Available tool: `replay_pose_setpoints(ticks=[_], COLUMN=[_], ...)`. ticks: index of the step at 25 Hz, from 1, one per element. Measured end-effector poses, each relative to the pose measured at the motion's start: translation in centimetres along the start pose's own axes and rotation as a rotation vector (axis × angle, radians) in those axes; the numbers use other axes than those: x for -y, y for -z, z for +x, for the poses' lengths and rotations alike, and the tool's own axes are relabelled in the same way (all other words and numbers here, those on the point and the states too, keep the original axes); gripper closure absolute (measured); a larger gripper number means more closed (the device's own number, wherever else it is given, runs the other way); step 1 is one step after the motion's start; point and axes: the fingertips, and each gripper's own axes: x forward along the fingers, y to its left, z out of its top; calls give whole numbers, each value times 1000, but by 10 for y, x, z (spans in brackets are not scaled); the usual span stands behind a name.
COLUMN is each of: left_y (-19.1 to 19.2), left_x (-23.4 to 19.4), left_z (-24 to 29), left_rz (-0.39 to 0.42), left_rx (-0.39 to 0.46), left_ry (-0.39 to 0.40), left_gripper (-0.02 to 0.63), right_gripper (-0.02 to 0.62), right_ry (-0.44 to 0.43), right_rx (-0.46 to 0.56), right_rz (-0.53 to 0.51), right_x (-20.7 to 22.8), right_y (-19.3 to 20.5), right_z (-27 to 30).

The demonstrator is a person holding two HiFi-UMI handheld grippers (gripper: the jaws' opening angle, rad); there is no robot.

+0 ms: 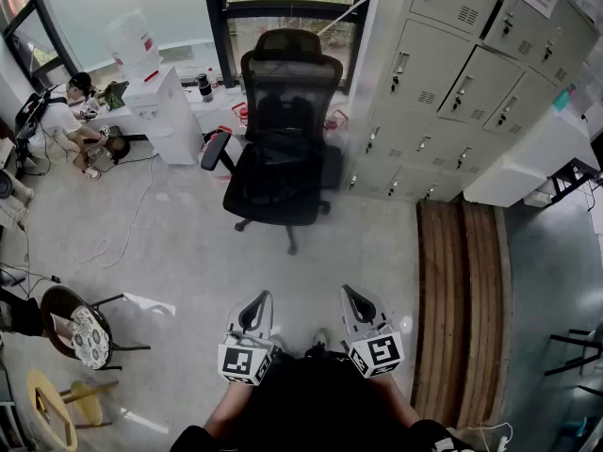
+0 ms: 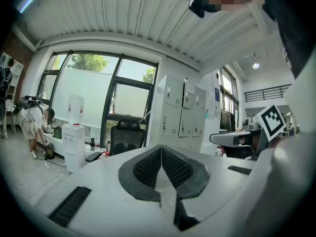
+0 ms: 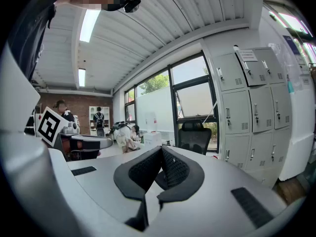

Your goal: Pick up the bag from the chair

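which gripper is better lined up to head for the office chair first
Left, slightly. The office chair stands almost straight ahead of the left gripper; the right gripper sits off toward the lockers. Both are shut and far from it.

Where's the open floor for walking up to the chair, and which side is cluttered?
Bare concrete floor runs straight ahead to the office chair, bordered on the right by the wooden strip beside the lockers. The left is crowded: cables trail over the floor near the water dispenser, and a stool stands at lower left.
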Motion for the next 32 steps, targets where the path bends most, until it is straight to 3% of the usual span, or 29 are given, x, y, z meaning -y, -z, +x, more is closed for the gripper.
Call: replay_pose_setpoints(ticks=[14,24,29,32], left_y=[-1,6,22,24], left_x=[18,33,18,3], left_z=[12,16,16,32], left_rz=[0,11,-3,-20], left_rx=[3,-29,-75,-74], left_ry=[-23,-108,-166,-162], left_gripper=[603,603,603,603], right_gripper=[595,595,595,595], right_ry=[-24,-123,-153,-149], right_rx=[10,-42,-64,-78], right_rz=[11,23,30,27], right_x=[20,45,53,57], right_y=[0,22,32,35], right_z=[-5,5,24,43])
